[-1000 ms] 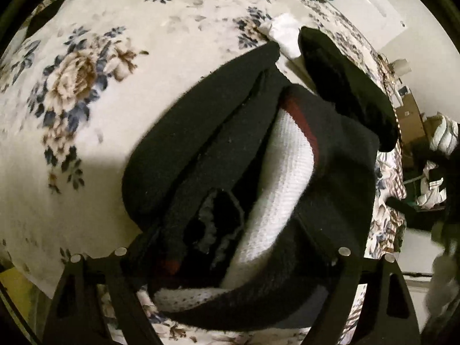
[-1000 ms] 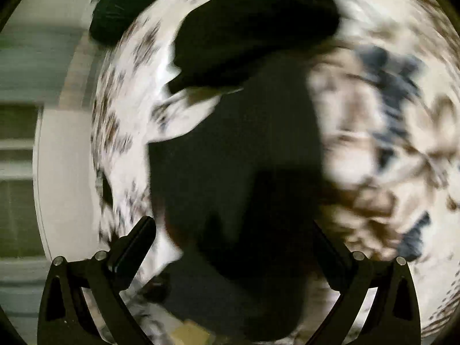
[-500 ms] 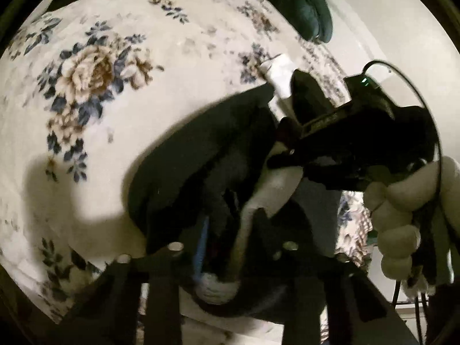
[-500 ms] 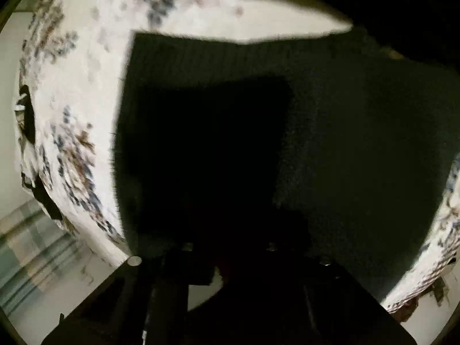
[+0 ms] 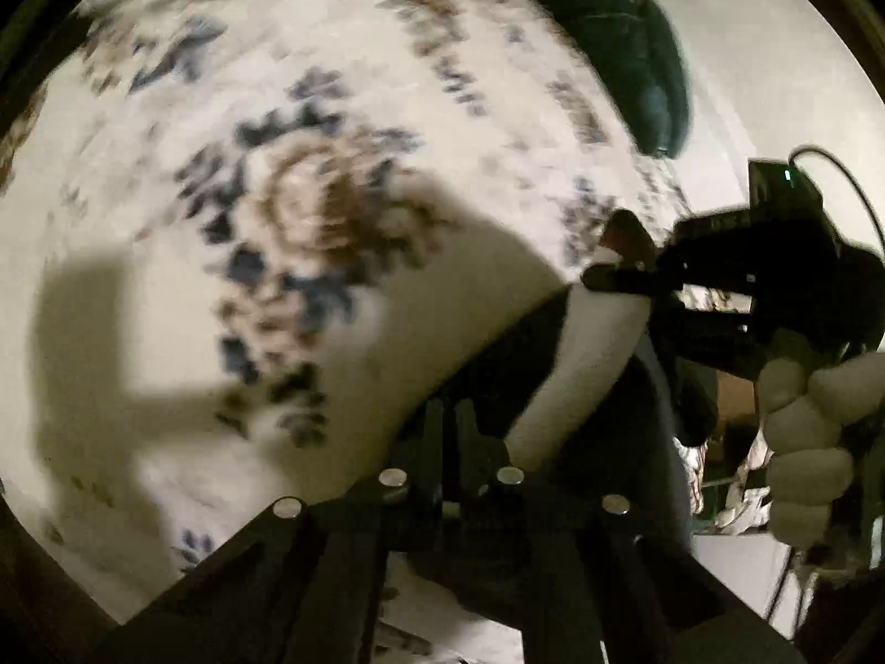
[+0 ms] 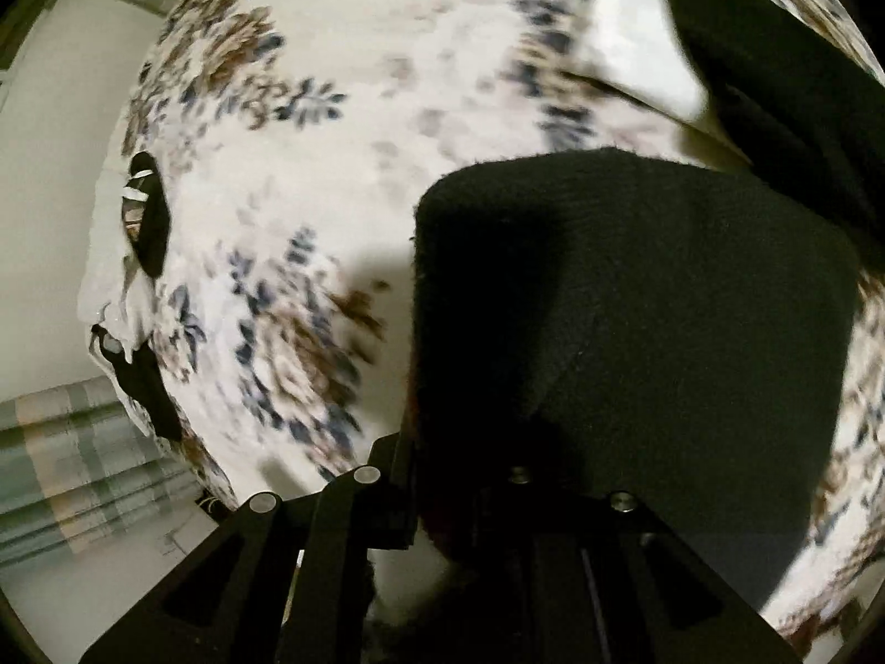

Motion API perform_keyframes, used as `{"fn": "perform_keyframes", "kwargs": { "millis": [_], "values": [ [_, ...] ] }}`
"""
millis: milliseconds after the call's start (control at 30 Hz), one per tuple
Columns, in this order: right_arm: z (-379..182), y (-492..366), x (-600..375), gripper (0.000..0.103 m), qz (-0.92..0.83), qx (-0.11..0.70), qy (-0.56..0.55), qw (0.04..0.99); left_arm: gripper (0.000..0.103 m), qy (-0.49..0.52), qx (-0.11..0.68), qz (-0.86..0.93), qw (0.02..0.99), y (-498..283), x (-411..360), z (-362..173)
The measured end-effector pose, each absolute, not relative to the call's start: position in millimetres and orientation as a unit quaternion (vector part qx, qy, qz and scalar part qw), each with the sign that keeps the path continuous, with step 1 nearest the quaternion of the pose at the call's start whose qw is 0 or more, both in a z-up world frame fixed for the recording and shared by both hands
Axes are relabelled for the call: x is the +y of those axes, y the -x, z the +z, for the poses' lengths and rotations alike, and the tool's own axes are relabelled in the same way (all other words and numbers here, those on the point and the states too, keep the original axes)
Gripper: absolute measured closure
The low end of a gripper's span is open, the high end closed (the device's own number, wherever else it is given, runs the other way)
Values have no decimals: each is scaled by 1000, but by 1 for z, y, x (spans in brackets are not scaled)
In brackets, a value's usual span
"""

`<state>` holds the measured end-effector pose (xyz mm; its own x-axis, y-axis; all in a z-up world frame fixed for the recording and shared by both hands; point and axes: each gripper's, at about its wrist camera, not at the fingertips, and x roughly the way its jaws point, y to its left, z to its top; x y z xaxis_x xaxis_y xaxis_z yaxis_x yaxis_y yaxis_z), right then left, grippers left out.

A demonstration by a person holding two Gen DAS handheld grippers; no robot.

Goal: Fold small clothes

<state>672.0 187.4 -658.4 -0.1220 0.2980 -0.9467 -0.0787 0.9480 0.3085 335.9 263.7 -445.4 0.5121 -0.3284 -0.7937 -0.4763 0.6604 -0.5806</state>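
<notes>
A small black garment with a white inner panel (image 5: 586, 365) is held up above the flowered bedsheet (image 5: 276, 205). My left gripper (image 5: 451, 442) is shut on its near edge. My right gripper (image 5: 594, 276), seen from the left wrist view, is shut on the far edge. In the right wrist view the same black garment (image 6: 664, 304) fills the lower right and hides most of my right gripper (image 6: 464, 442), whose jaws stand close together on the cloth.
A dark green cushion (image 5: 619, 39) lies at the far edge of the bed. Another black garment (image 6: 785, 99) lies on the sheet at upper right. A striped blanket or rug (image 6: 72, 454) shows beside the bed.
Both grippers have closed on the black garment and lifted it off the sheet. The views have swung, and more bare sheet shows below.
</notes>
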Motion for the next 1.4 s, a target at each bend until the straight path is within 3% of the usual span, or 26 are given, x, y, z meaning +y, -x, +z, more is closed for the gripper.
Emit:
{"fn": "perform_keyframes", "kwargs": {
  "millis": [167, 367, 433, 533, 667, 733, 967, 1167, 1233, 1400],
  "values": [
    [-723, -678, 201, 89, 123, 769, -69, 623, 99, 459, 467, 33, 755, -325, 287, -433],
    [-737, -685, 192, 84, 167, 792, -95, 579, 96, 424, 511, -12, 747, -360, 223, -439],
    [-735, -691, 187, 66, 200, 808, -118, 541, 96, 406, 531, -1, 744, -366, 212, -455],
    [-700, -694, 166, 62, 237, 801, -125, 536, 96, 417, 531, 7, 738, -362, 217, -466],
    [-624, -665, 101, 49, 225, 731, -72, 640, 96, 404, 534, 10, 743, -360, 218, -465],
    [-615, -630, 60, 46, 186, 721, -61, 664, 96, 388, 537, 13, 749, -361, 213, -461],
    [-670, -526, -18, 42, 86, 729, -73, 675, 96, 344, 559, 19, 754, -365, 200, -476],
    [-714, -504, -37, 17, 68, 726, -85, 680, 96, 321, 557, 36, 765, -362, 193, -483],
    [-731, -502, -43, 2, 66, 724, -98, 680, 96, 314, 556, 41, 769, -364, 192, -487],
    [-751, -505, -70, 0, 100, 721, -206, 654, 96, 334, 554, 53, 761, -372, 198, -493]
  ]
}}
